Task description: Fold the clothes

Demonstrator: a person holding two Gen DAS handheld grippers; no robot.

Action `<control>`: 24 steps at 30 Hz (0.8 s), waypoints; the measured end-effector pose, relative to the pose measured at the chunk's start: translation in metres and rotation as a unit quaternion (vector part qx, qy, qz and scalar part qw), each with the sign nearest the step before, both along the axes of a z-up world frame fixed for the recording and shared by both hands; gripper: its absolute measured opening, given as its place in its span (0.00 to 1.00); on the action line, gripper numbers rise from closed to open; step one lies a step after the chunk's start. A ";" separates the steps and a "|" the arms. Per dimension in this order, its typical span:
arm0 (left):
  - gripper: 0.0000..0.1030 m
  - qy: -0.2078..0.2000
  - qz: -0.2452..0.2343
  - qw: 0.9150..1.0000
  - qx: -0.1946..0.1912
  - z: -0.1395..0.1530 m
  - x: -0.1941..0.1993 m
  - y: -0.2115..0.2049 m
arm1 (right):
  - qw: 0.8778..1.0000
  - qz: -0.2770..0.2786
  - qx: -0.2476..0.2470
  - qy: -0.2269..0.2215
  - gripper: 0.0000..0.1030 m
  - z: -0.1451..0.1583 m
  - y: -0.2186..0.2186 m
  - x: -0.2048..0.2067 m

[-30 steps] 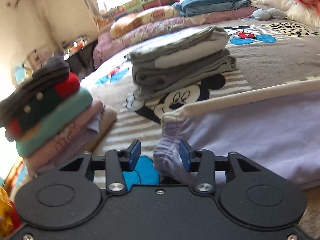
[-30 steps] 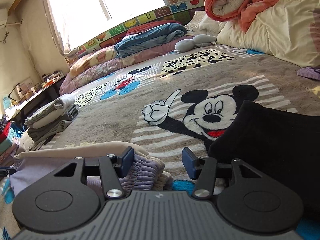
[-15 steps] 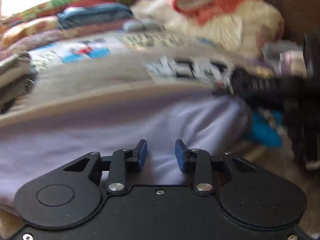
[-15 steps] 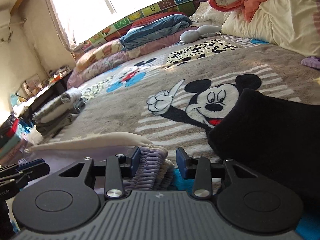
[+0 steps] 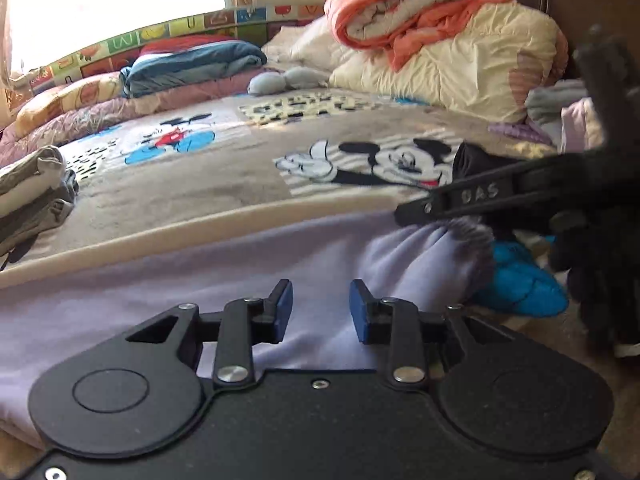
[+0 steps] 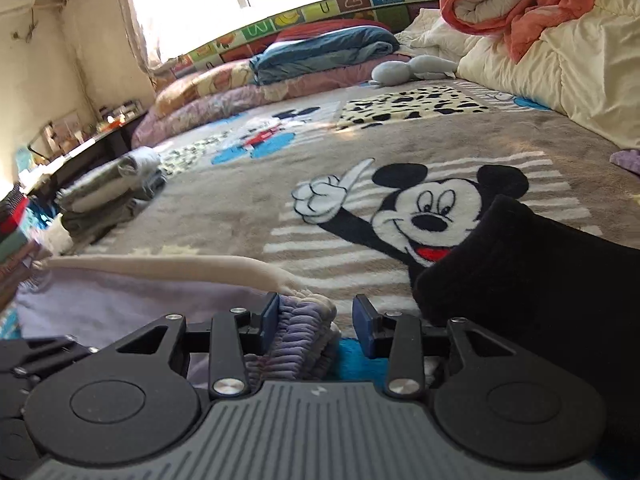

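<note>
A lilac garment with a cream edge band lies flat across the near side of the Mickey Mouse blanket. My left gripper hovers open over its middle, nothing between the blue pads. The garment's bunched end lies to the right, under my right gripper. In the right wrist view, that ribbed lilac cuff sits between the spread fingers of my right gripper, close to the left pad and unclamped.
A black garment lies right of the cuff, on blue cloth. A folded grey and white stack sits at the blanket's left. Rolled quilts and pillows line the far side. A low shelf stands far left.
My left gripper has swung right, away from the garment's left end and the folded stacks, and now faces the right gripper. The right gripper has stayed at the cuff, its fingers slightly closer.
</note>
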State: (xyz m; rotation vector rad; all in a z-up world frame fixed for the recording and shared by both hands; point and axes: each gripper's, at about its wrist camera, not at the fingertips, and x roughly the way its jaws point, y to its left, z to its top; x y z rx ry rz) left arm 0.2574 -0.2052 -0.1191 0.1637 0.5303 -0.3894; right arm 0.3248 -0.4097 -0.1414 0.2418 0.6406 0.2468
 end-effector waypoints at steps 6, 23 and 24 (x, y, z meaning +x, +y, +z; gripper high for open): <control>0.39 0.001 -0.051 0.999 0.016 -0.003 -0.077 0.028 | 0.999 -0.014 0.042 -0.023 0.44 0.006 -0.009 -0.005; 0.39 -0.008 0.210 0.976 -0.058 0.021 0.000 0.180 | 0.981 0.168 0.010 -0.093 0.44 0.040 0.096 -0.046; 0.39 0.020 0.210 0.977 -0.038 0.010 0.010 0.186 | 0.977 0.191 -0.009 -0.093 0.41 0.040 0.112 -0.049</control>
